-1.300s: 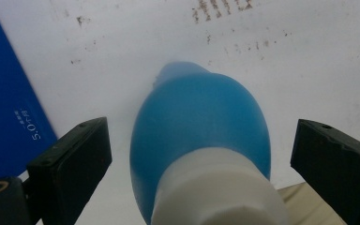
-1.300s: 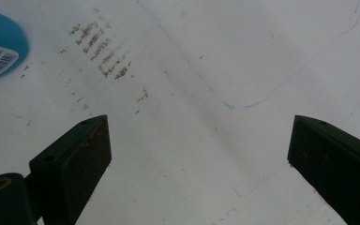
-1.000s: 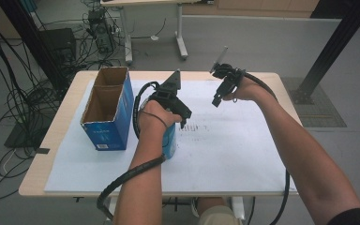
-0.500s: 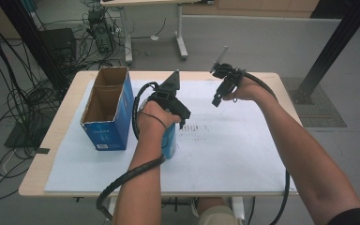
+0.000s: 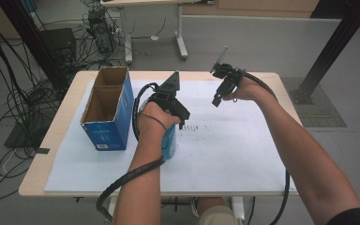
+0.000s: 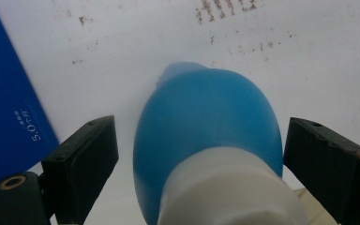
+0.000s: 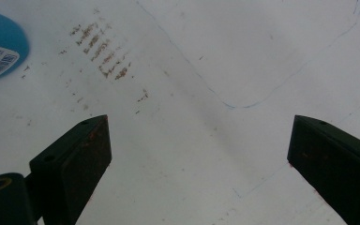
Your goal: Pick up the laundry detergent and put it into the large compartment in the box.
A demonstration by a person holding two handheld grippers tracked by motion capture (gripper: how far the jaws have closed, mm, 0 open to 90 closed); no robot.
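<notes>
We see the blue bottle point(image 6: 206, 140) with its white cap point(image 6: 229, 187) standing between the fingers point(image 6: 82, 164) of our left gripper point(image 6: 201, 164), which have just been closing; a narrow gap remains at each side, so nothing is pressed yet. Our right gripper point(image 7: 199, 164) hangs wide over the white desk point(image 7: 206, 70), the bottle far beyond its fingers.
</notes>
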